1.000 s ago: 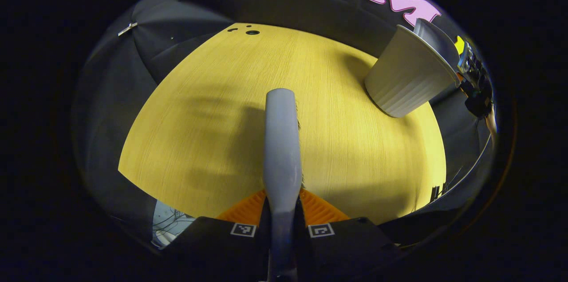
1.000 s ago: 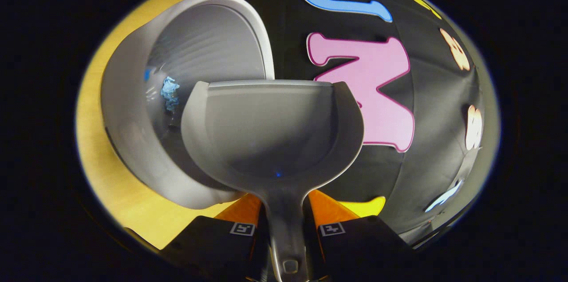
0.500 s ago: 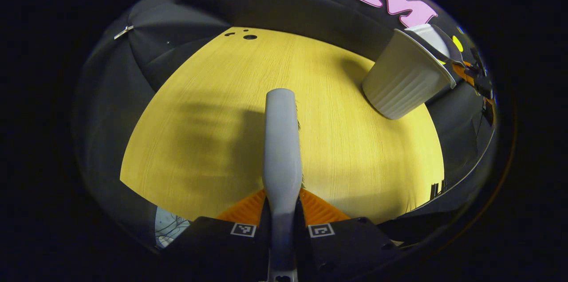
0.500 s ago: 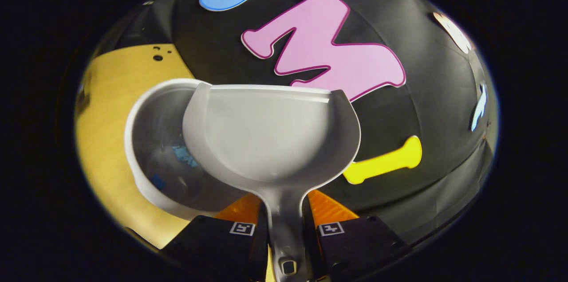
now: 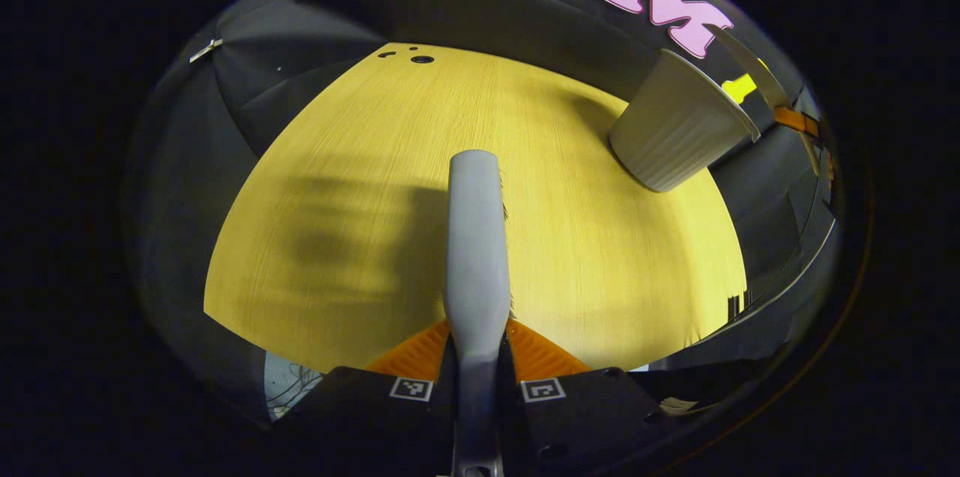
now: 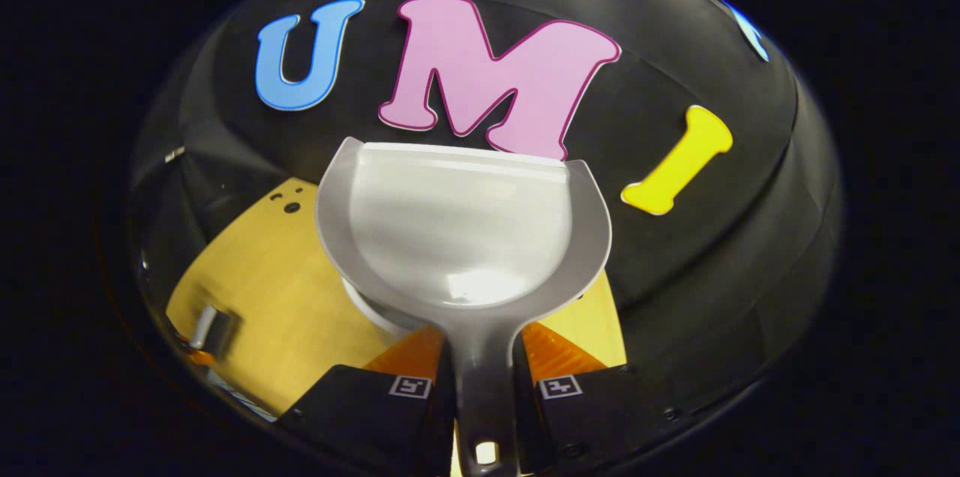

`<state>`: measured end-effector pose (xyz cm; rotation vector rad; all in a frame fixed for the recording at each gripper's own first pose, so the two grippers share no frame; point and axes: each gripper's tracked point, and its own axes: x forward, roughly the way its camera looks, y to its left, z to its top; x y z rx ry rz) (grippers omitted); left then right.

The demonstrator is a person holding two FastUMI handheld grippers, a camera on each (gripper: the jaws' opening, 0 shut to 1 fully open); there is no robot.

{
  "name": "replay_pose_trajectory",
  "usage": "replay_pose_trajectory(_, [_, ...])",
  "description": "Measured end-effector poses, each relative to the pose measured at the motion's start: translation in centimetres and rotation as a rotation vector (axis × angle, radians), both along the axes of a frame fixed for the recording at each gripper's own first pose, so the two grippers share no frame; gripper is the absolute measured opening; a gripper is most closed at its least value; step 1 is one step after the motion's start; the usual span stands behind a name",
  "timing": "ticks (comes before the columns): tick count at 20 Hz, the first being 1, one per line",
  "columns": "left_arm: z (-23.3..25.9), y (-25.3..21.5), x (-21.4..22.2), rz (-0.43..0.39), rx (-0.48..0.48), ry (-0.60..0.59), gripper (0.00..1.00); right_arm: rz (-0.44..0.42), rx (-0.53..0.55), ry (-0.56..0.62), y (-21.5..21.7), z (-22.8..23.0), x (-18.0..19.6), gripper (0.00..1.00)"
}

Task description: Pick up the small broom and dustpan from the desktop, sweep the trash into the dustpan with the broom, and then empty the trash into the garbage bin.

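The grey plastic dustpan (image 6: 461, 226) looks empty above the white ribbed bin (image 5: 675, 132), so emptying seems done. The right gripper (image 6: 484, 379) clamps its handle; the left gripper (image 5: 478, 379) clamps the grey broom (image 5: 475, 237).

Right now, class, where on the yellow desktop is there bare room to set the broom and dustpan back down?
The yellow wooden desktop lies bare from the small holes at its far edge to the grey plastic broom. The far right corner is crowded: the white ribbed garbage bin stands there, with the grey dustpan above it.
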<state>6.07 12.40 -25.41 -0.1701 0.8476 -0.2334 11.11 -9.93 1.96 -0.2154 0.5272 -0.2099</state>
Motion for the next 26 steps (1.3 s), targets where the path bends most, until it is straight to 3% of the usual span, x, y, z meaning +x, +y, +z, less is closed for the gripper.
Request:
replay_pose_trajectory(3, [-0.8,1.2,-0.2,-0.017,0.003,0.005,0.28,-0.021,0.153,-0.022,3.3,-0.9,-4.1,0.37])
replay_pose_trajectory(7, [-2.2,2.3,-0.2,-0.060,0.033,0.007,0.31,-0.020,0.163,-0.008,5.8,-3.2,-9.3,0.37])
replay_pose_trajectory(12, [-3.2,2.2,0.1,-0.107,0.074,0.011,0.28,0.016,0.243,0.070,10.7,-7.1,-13.8,0.37])
replay_pose_trajectory(16, [-3.7,1.6,1.3,-0.122,0.095,0.020,0.28,0.007,0.322,0.162,14.2,-12.4,-14.6,0.37])
replay_pose_trajectory(22, [-3.9,1.8,4.4,-0.149,0.202,0.012,0.28,0.006,0.360,0.382,17.3,-22.7,-14.2,0.37])
replay_pose_trajectory(26, [-4.1,2.1,6.5,-0.166,0.272,-0.001,0.29,0.000,0.274,0.470,17.0,-28.2,-13.0,0.37])
